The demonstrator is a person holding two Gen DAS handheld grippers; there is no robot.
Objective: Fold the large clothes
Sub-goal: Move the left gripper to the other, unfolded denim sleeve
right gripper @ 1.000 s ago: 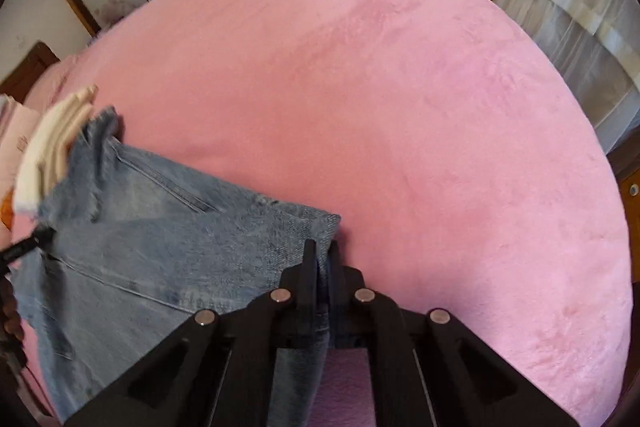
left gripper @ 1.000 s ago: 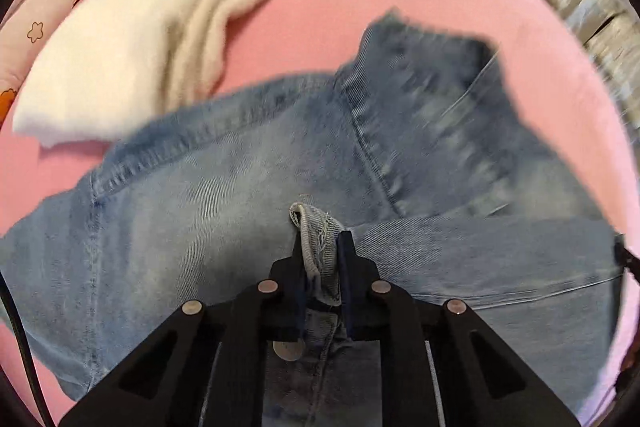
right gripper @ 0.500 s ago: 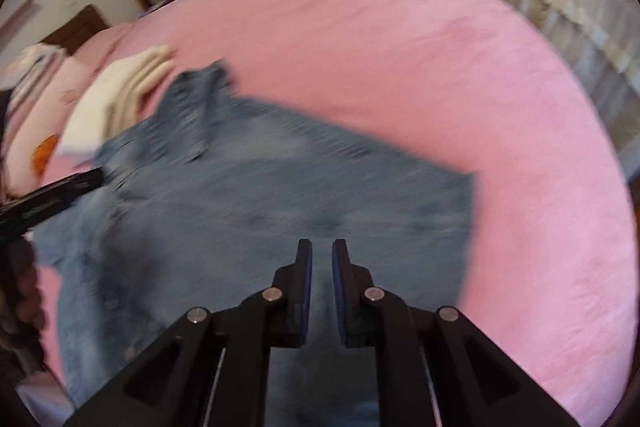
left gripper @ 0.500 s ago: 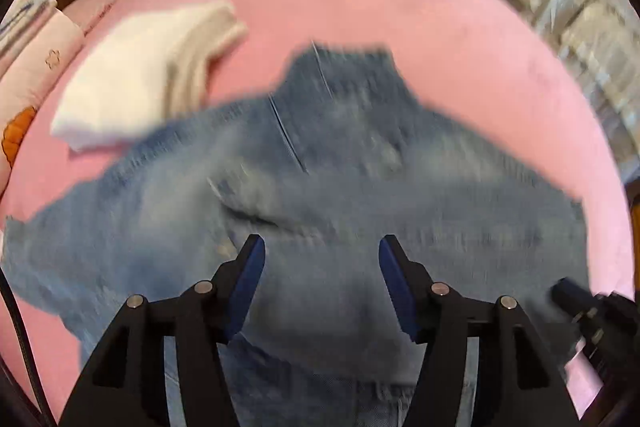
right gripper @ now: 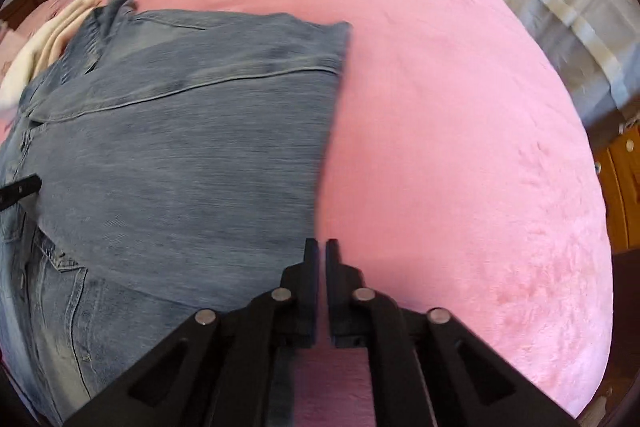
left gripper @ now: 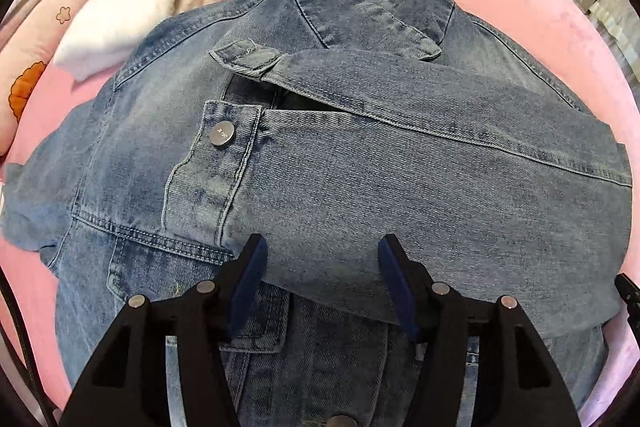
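My left gripper [left gripper: 320, 277] stood open, empty, above the denim jacket [left gripper: 360, 167] mid-bed [right gripper: 460, 107]; my right gripper [right gripper: 322, 267] was closed, empty, beside its edge. Next fold: grip hem corners evenly.

Denim jacket [left gripper: 360, 187], sleeves folded across, under gaping left hand-held gripper [left gripper: 322, 247].

Right wrist view smears the denim jacket [right gripper: 180, 147]; its near hem runs off the bottom edge, and the white sweater [right gripper: 36, 43] hides behind it.
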